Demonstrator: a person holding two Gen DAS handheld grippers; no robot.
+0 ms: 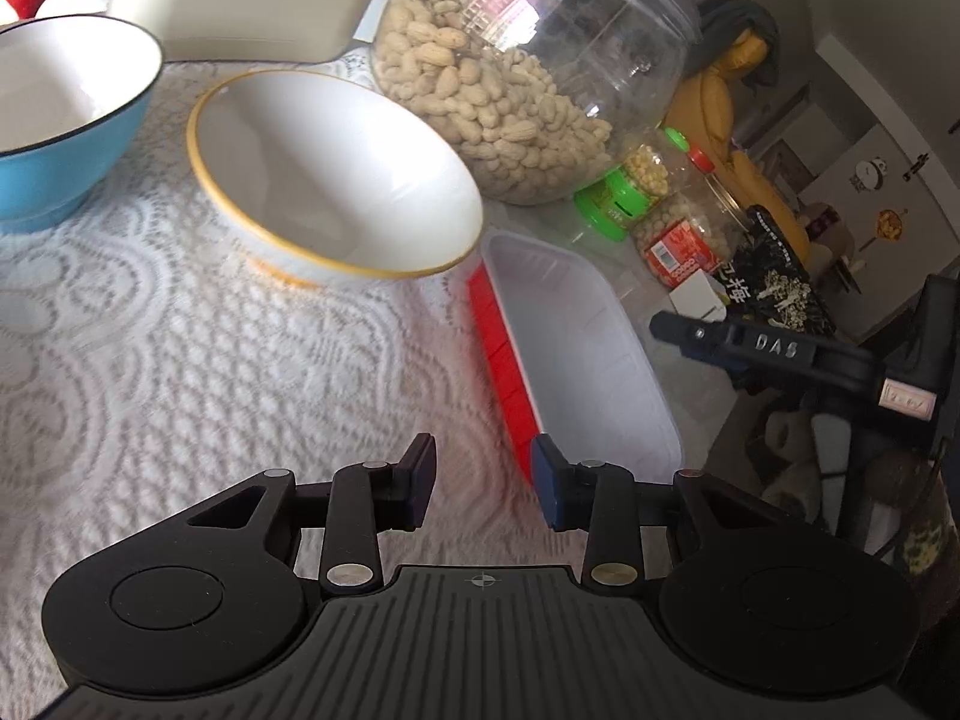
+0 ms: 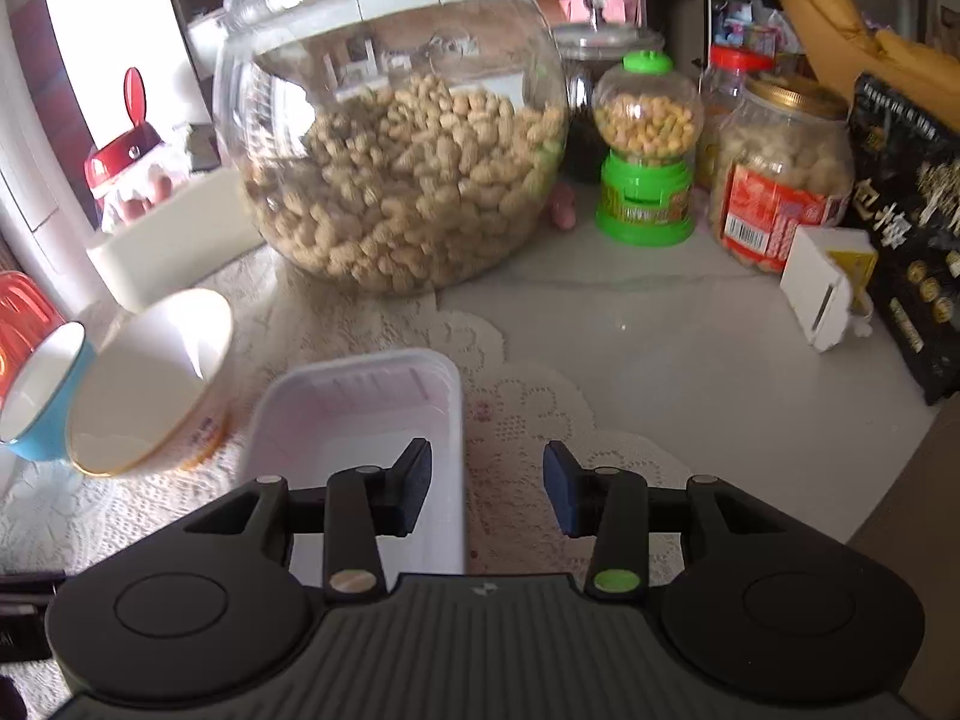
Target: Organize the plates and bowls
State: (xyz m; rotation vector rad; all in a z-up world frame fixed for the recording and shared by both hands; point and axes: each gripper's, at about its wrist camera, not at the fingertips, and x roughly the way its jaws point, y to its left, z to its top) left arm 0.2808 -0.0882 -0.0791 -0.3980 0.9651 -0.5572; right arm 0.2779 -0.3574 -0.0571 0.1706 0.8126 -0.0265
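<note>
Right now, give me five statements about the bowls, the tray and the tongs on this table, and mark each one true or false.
1. The yellow-rimmed bowl is empty. True.
2. The blue bowl is stacked inside the yellow-rimmed bowl. False: they stand side by side on the lace cloth.
3. The white plastic tray holds peanuts. False: it is empty; the peanuts are in the big clear jar.
4. The left tongs grip nothing. True: the jaws stand apart over the cloth near the tray's red edge.
5. The right tongs clamp the blue bowl. False: no bowl is between them; one finger hangs over the tray.
</note>
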